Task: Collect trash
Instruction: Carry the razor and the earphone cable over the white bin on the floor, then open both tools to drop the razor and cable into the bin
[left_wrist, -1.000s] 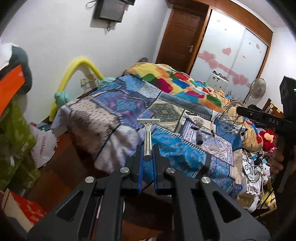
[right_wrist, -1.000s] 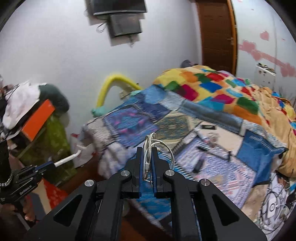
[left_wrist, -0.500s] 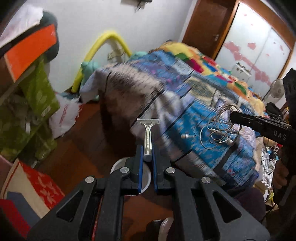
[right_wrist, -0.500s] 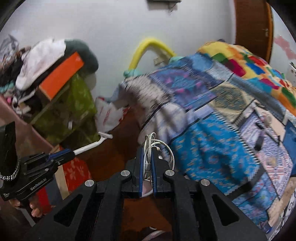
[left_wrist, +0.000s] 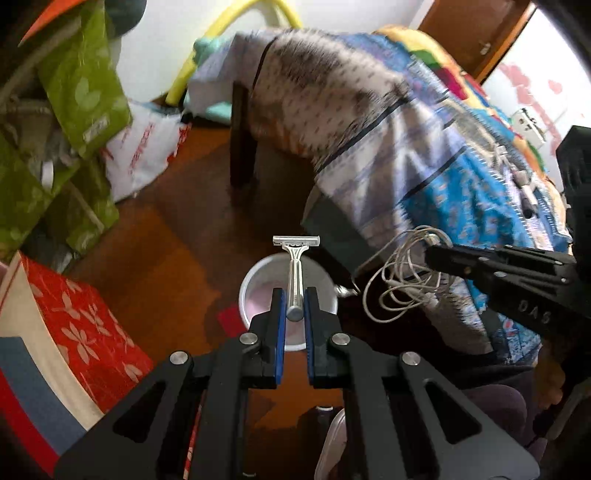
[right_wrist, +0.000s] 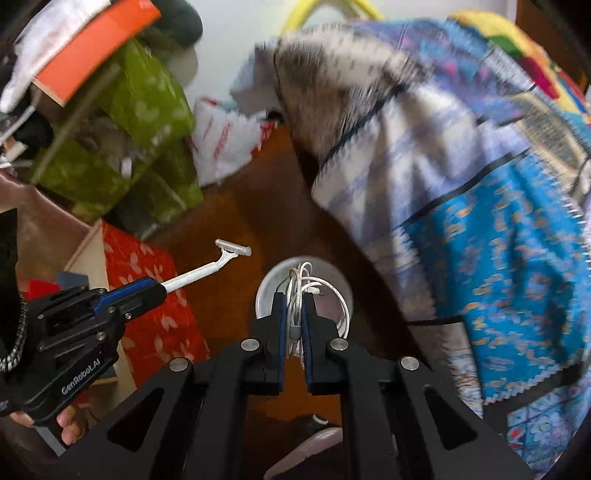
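My left gripper (left_wrist: 294, 295) is shut on the handle of a grey disposable razor (left_wrist: 295, 258), head forward, above a round white bin (left_wrist: 258, 288) on the brown floor. My right gripper (right_wrist: 294, 299) is shut on a coil of white cable (right_wrist: 317, 291), over the same bin (right_wrist: 269, 284). In the left wrist view the right gripper (left_wrist: 434, 253) comes in from the right with the cable (left_wrist: 399, 284) hanging from it. In the right wrist view the left gripper (right_wrist: 157, 290) holds the razor (right_wrist: 221, 258) at the left.
The bed with a patterned blue quilt (left_wrist: 424, 147) overhangs the floor on the right. A red floral box (left_wrist: 85, 325) stands at the left. Green bags (left_wrist: 77, 81) and a white plastic bag (left_wrist: 147, 147) crowd the far left by the wall.
Both grippers have swung down from the bed top toward the floor. The white bin has come into view beneath the razor and the cable. Both holds are unchanged.
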